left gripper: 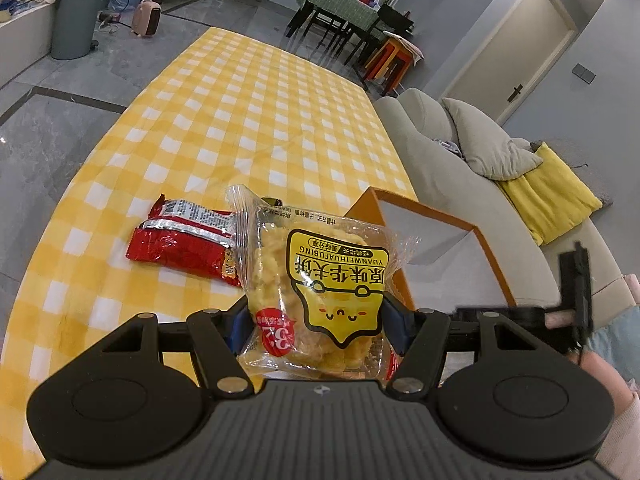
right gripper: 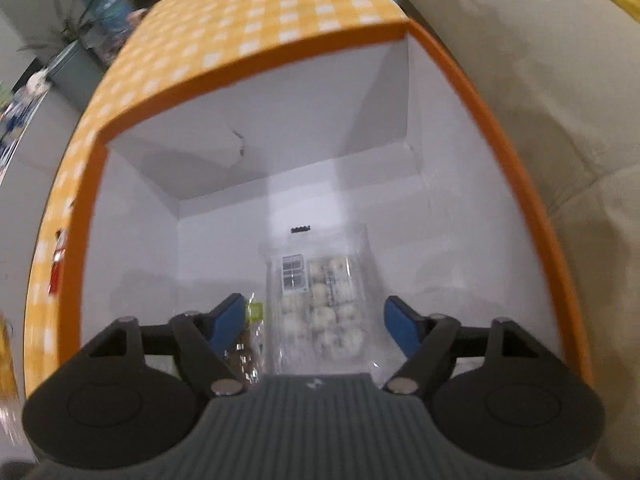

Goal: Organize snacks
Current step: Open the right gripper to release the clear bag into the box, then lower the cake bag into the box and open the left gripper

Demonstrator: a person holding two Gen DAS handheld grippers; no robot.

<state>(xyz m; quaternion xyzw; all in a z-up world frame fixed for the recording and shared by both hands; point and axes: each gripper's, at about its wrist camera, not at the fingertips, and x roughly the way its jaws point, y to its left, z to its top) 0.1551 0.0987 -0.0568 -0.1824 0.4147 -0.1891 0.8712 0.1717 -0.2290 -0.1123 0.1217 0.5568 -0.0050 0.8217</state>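
Yellow-checked tablecloth (left gripper: 240, 112) below, left gripper (left gripper: 316, 320) clamps a waffle packet (left gripper: 320, 280) (right gripper (right gripper: 316, 324) released).

Snack packets numbered four in all. Two showed in the left wrist view: one clear waffle packet with a yellow label (left gripper: 316, 296) at the centre, and one red packet (left gripper: 184, 246) at about 9 o'clock from it, lying on the one yellow checked surface (left gripper: 256, 120). Two more lay inside the one orange box (right gripper: 256, 60) in the right wrist view: one clear packet of round pale cookies (right gripper: 324, 300) at the centre, and one packet with a green tag (right gripper: 250, 332) at 9 o'clock of it, partly hidden. There were two grippers, one per view. Beyond the surface stood one grey bin (left gripper: 76, 20) at 11 o'clock and one sofa (left gripper: 460, 168) at 3 o'clock.
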